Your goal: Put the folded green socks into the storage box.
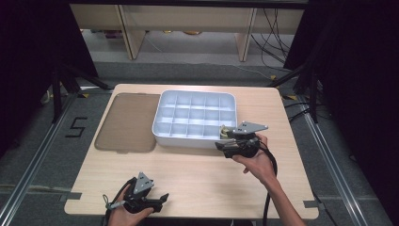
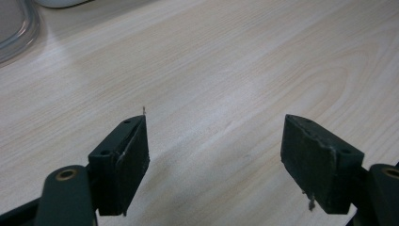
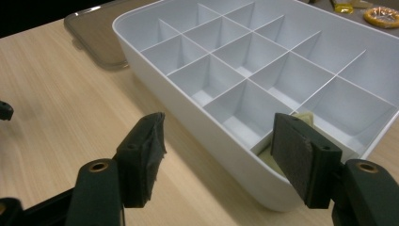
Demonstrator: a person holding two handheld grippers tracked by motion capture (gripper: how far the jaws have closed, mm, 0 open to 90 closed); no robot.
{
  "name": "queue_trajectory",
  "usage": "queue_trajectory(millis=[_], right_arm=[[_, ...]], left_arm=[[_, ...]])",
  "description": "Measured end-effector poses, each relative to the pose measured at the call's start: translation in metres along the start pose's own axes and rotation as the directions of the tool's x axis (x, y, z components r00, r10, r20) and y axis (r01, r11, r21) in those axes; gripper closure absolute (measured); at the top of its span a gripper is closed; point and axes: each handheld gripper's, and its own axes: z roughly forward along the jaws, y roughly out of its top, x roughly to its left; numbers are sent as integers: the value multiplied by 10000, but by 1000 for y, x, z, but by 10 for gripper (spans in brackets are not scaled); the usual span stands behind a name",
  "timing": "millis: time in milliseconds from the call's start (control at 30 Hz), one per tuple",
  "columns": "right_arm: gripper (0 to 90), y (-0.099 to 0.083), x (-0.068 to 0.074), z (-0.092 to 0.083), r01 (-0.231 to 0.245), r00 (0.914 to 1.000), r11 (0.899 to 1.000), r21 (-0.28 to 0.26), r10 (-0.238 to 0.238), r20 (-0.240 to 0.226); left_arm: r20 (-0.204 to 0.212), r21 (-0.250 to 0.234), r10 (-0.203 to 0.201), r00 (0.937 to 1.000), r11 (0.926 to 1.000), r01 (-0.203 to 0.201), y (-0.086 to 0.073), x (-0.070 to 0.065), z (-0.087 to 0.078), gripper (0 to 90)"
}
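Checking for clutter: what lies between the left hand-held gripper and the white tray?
Bare wooden tabletop between left hand-held gripper and tray, as the high view shows.

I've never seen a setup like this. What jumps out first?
A white tray of square compartments sits mid-table, with a brownish lid flat to its left. The right gripper hovers open at the tray's near right corner, where a small yellowish thing lies in one compartment. The left gripper rests open over bare wood.

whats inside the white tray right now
One pale yellowish item sits in the compartment at the white tray's near corner, half hidden by the right gripper's jaw. The other compartments in view look empty.
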Motion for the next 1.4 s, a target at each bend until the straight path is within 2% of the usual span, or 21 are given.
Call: queue_trajectory(millis=[33, 67, 233, 267, 400, 467, 500, 567, 600, 700, 800, 867, 967, 1067, 1200, 1400], right_arm=[[358, 0, 0, 0, 0, 10000, 10000, 0, 0, 0], [354, -2, 2, -1, 32, 10000, 10000, 59, -32, -14], [350, -6, 5, -3, -26, 10000, 10000, 51, 26, -95], [346, -8, 5, -4, 49, 9998, 10000, 82, -47, -189], [323, -13, 10, -7, -191, 9994, 9996, 189, 196, -278], [317, -15, 11, -8, 16, 9994, 9999, 140, -11, -342], [316, -16, 13, -10, -185, 9994, 9998, 125, 188, -307], [309, -19, 14, -10, -49, 9989, 10000, 43, 51, -476], [301, -20, 16, -12, -185, 9988, 9998, 113, 190, -446], [284, -25, 19, -14, -237, 9984, 9996, 128, 244, -514], [273, -31, 23, -15, -274, 9980, 9995, 182, 284, -564], [263, -35, 24, -15, -98, 9980, 9998, 151, 108, -626], [262, -39, 27, -18, -301, 9975, 9992, 252, 317, -636], [258, -45, 30, -20, -212, 9978, 9996, 210, 225, -631], [248, -51, 33, -21, -143, 9968, 9996, 224, 160, -782], [228, -59, 39, -22, -98, 9966, 9998, 171, 112, -821]], left_arm=[[0, 0, 0, 10000, 10000, 0, 0, 0, 0, 236], [-36, 39, 221, 9997, 9997, -221, 1, 1, -1, 237], [-44, 44, 186, 9998, 9998, -186, 1, 1, -1, 236], [-34, 32, 48, 10000, 10000, -47, 0, 0, -1, 236], [-46, 45, 192, 9998, 9998, -191, 1, 1, -1, 237], [-19, 22, 197, 9998, 9998, -197, 0, 1, -1, 237], [-100, -50, 114, 9999, 9999, -114, 0, 0, 0, 236], [-85, -58, -26, 10000, 10000, 25, 0, 0, 0, 237], [-89, -57, -58, 9999, 10000, 57, 0, -1, 0, 237], [-24, 4, 182, 9998, 9998, -182, 0, 1, -1, 236], [-38, 36, 158, 9999, 9999, -158, 1, 1, -1, 236], [-31, 45, 176, 9998, 9998, -176, 1, 1, -1, 236], [-52, 42, 192, 9998, 9998, -191, 1, 1, -1, 237], [-97, -19, -35, 9999, 10000, 35, 0, 0, 0, 237], [0, 10, 18, 10000, 10000, -18, 0, 0, -1, 236], [-68, -43, -8, 10000, 10000, 7, 0, 0, 0, 237]])
